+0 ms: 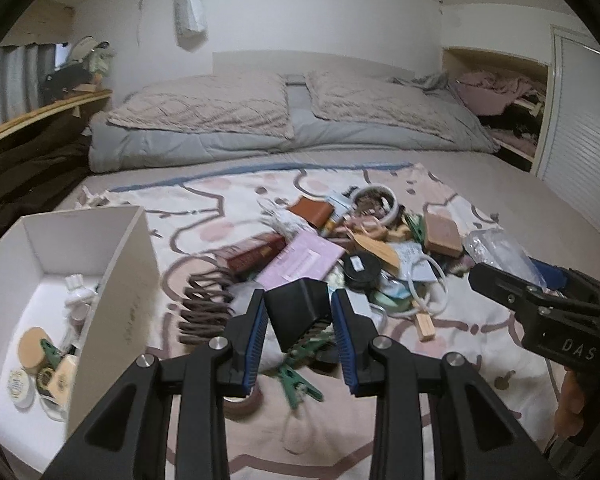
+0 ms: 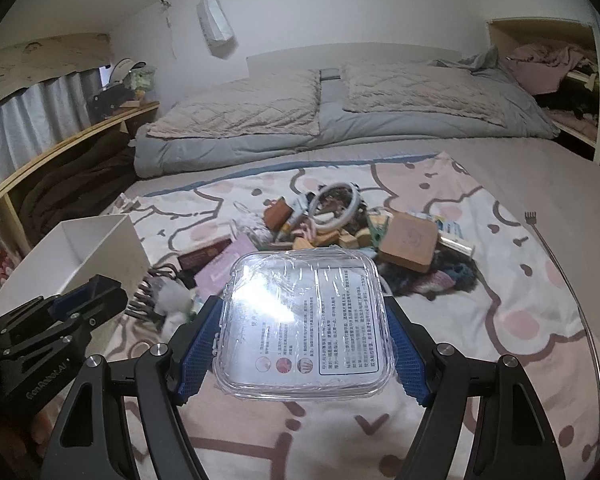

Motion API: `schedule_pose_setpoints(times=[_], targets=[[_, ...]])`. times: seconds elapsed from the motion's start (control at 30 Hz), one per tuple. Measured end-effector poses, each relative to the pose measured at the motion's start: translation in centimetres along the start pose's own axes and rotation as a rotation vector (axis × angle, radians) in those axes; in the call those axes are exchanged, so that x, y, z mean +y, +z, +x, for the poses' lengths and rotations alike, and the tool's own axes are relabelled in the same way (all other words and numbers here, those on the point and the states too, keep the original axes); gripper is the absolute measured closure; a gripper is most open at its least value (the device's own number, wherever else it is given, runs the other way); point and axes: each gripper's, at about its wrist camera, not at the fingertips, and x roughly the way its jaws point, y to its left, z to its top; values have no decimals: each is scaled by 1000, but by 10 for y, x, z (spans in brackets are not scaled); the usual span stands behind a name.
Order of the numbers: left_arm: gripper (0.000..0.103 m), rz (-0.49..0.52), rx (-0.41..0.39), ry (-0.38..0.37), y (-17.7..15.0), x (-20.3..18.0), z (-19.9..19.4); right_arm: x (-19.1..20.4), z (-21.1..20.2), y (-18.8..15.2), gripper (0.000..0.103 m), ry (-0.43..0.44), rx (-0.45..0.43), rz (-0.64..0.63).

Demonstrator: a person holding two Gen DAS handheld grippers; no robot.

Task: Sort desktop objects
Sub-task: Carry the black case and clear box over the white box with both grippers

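Heap (image 2: 340,232) behind clear case (image 2: 304,324) half hidden.

A black block-shaped object (image 1: 298,312), ribbed along its lower edge, is held tilted between the blue pads of the left hand-held gripper (image 1: 299,334), above the patterned blanket (image 1: 480,344) on the bed. A clear, square plastic case (image 2: 305,322) wrapped in film, with a printed sheet inside, is clamped flat in the right hand-held gripper (image 2: 305,344). A white open box (image 1: 112,280) sits at the left, holding small tins, a green clip and white pieces. A pile of clutter (image 1: 352,236) lies mid-blanket: a white ring, brown blocks, a pink card, green clips.
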Motion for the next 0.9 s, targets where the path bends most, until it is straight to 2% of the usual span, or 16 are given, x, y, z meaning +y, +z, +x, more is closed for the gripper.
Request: schedule_pose_setpoints(times=[0.37,0.57,0.7,0.9], targets=[[71,-64,-98,110,15,46,-29,43,0,14,25,62,-22,-56],[71,-110,-129,197,18,75,-39,69,1,19,25,105,-27,-78],[71,-148,-139,211,18,93,-46,85,1,24,25,136,-32,-95],[71,-186,-157,286,17,119,-54,114,2,33,25,190,-36,-119]])
